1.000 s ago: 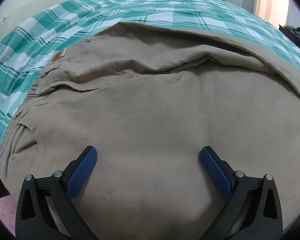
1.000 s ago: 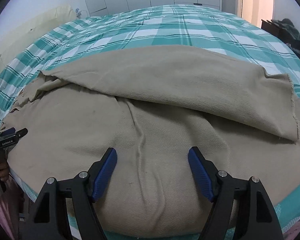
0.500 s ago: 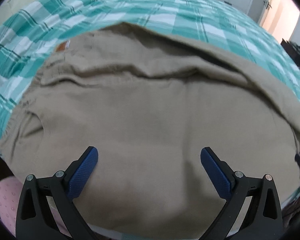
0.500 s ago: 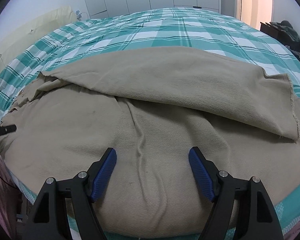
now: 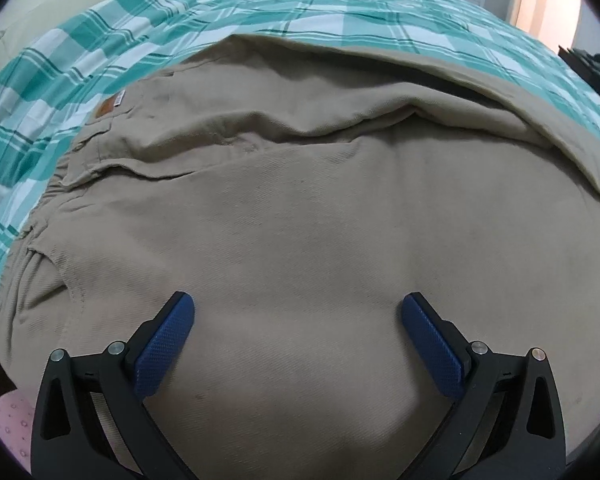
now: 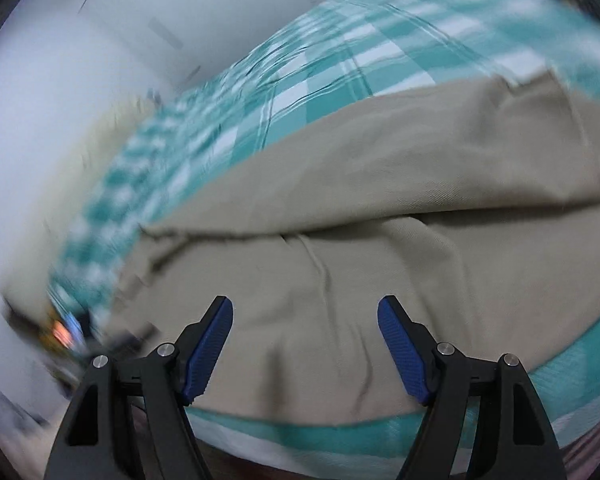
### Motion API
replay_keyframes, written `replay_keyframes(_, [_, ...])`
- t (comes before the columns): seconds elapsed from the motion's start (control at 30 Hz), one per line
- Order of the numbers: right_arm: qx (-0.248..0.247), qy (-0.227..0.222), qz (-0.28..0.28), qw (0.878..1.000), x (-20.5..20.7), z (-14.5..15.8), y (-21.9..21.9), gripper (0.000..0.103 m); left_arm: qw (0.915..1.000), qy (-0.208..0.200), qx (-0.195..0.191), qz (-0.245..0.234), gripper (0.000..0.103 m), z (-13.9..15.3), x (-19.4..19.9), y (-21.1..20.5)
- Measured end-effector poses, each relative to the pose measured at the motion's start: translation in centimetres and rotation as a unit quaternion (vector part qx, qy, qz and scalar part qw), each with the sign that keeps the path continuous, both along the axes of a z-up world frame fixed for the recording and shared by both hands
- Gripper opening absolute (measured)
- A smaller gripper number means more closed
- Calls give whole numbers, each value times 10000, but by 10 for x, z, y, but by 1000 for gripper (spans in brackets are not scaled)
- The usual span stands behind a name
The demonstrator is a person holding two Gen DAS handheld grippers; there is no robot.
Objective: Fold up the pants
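Both grippers are spread wide with nothing between their blue pads: the left gripper (image 5: pixel 298 326) hangs low over the seat of the khaki pants (image 5: pixel 320 220), and the right gripper (image 6: pixel 305 332) hangs over the leg end, where its view is smeared by motion and tilted. The pants lie flat on the green plaid bedspread (image 5: pixel 80 64), waistband and its small leather patch (image 5: pixel 105 107) off to the left, one leg already laid lengthwise over the other, with the upper leg's edge forming a soft ridge across the cloth. Judging by this, the next step is a crosswise fold. To do it well, each gripper should pinch both layers together at a near edge, lift evenly, and carry the hems toward the waistband without dragging the lower layer.
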State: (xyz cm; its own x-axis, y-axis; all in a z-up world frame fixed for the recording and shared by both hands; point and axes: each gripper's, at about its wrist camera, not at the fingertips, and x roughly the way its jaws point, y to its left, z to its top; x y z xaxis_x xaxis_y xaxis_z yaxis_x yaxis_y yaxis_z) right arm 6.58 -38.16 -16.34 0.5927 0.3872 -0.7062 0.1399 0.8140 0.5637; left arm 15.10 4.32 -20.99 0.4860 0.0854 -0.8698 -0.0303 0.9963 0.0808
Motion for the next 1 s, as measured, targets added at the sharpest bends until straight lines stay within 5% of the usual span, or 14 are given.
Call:
replay_keyframes(0.1, [352,334,-903,9947,17,-12,-28,74,10000,-34,0,-4,102,-2,-1,1])
replay_keyframes(0.17, [878,645,-1552,9819,28,-32,-51,61,10000,-62,-4,-13,102,-3,-1,1])
replay_keyframes(0.3, [1056,456,-2277,9669,47,-39,-73,58,9999,-134,31,-16,102,-3,-1,0])
replay_keyframes(0.33, [1041,456,-2364,9650,51,-42,-76,49,9999,-142,49,-15,102,-4,-1,0])
replay_keyframes(0.37, [959,502,-2385,9651,55,-44,-78,22,9999,-126,64,-18,102,-4,0,-1])
replay_keyframes(0.4, [771,583,-2363,9669,60,-44,-78,12,9999,-104,62,-20,102,-3,0,-1])
replay_keyframes(0.5, [514,412,-2183,9737,65,-29,-74,5,10000,-40,16,-29,102,-2,1,1])
replay_keyframes(0.67, [-265,-405,-1443,9883,72,38,-53,4,9997,221,-91,12,102,6,5,4])
replay_keyframes(0.77, [-589,-869,-970,9897,67,76,-33,4,9943,269,-1027,117,102,27,13,23])
replay_keyframes(0.83, [-698,-1114,-707,9888,62,99,-21,4,9824,133,-1824,384,102,45,24,45])
replay_keyframes(1.0, [-954,-1631,-160,9818,41,138,4,4,9282,244,-3595,931,102,59,82,86])
